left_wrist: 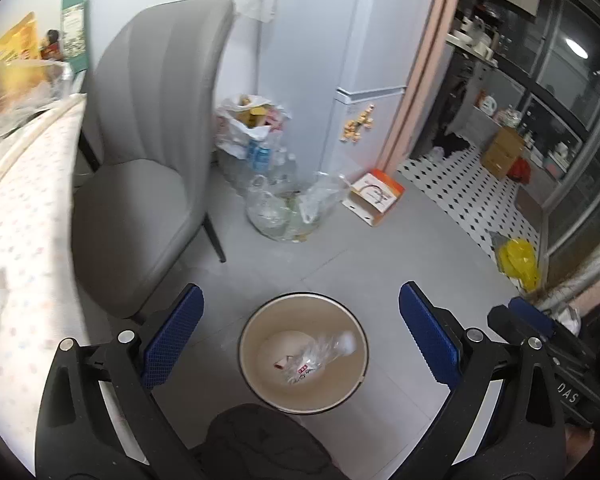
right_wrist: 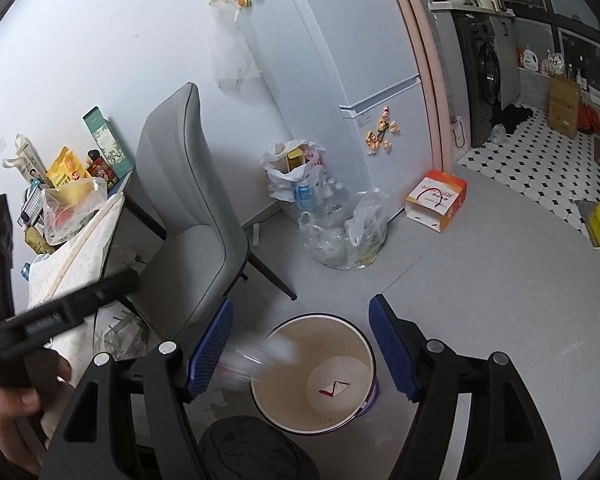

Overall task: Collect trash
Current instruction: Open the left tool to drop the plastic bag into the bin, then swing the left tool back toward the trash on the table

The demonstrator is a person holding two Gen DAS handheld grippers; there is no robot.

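Note:
A round beige trash bin (left_wrist: pixel 249 334) stands on the grey floor right below both grippers. In the left wrist view a crumpled clear plastic bottle (left_wrist: pixel 320 354) and a small red-and-white paper scrap (left_wrist: pixel 283 362) lie on its bottom. My left gripper (left_wrist: pixel 300 290) hangs open above it, nothing between its blue pads. In the right wrist view my right gripper (right_wrist: pixel 300 302) is open over the bin (right_wrist: pixel 360 344). A blurred clear plastic piece (right_wrist: pixel 260 354) is at the bin's left rim, free of the pads. A paper scrap (right_wrist: pixel 334 388) lies inside.
A grey chair (right_wrist: pixel 188 216) stands left of the bin beside a cloth-covered table (left_wrist: pixel 24 208). Clear bags of bottles (right_wrist: pixel 344 232) and an orange-white box (right_wrist: pixel 436 198) sit by the fridge (right_wrist: pixel 372 80). A yellow bag (left_wrist: pixel 518 258) lies right. A hand (right_wrist: pixel 4 412) holds the left gripper.

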